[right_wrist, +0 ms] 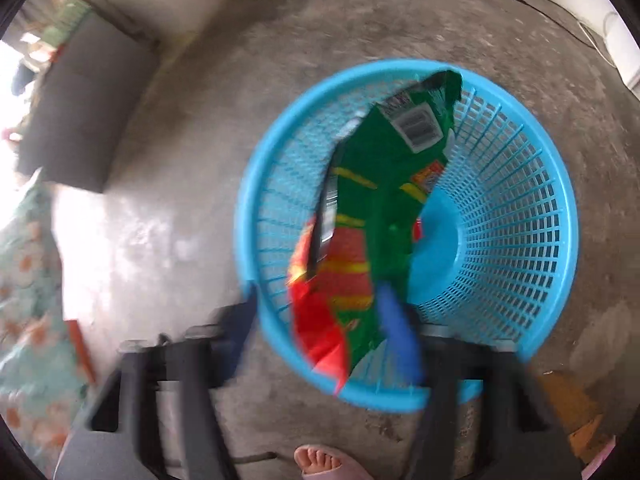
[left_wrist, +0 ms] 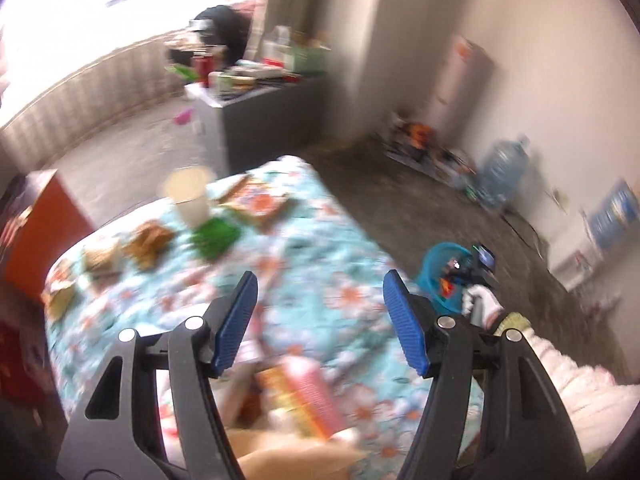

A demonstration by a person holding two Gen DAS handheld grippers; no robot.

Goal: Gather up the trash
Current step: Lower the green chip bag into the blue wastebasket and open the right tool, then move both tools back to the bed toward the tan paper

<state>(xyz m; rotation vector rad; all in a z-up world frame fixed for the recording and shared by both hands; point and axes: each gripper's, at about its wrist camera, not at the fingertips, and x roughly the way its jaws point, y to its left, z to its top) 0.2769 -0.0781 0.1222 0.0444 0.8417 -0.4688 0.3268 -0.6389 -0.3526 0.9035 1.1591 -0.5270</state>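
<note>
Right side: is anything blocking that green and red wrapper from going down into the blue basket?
Nothing visible does. The green and red wrapper hangs over the open mouth of the blue basket, beside the right gripper. The bare basket bottom shows under it, with only a bit of red trash at the wrapper's edge.

A floral-covered bed (left_wrist: 320, 248) carries a pale cup (left_wrist: 188, 196); around the cup lie a green wrapper (left_wrist: 214, 236), brown wrappers (left_wrist: 150, 240) and a flat packet (left_wrist: 256, 200). The concrete floor (right_wrist: 180, 152) bears a blue basket (right_wrist: 520, 208).
</note>
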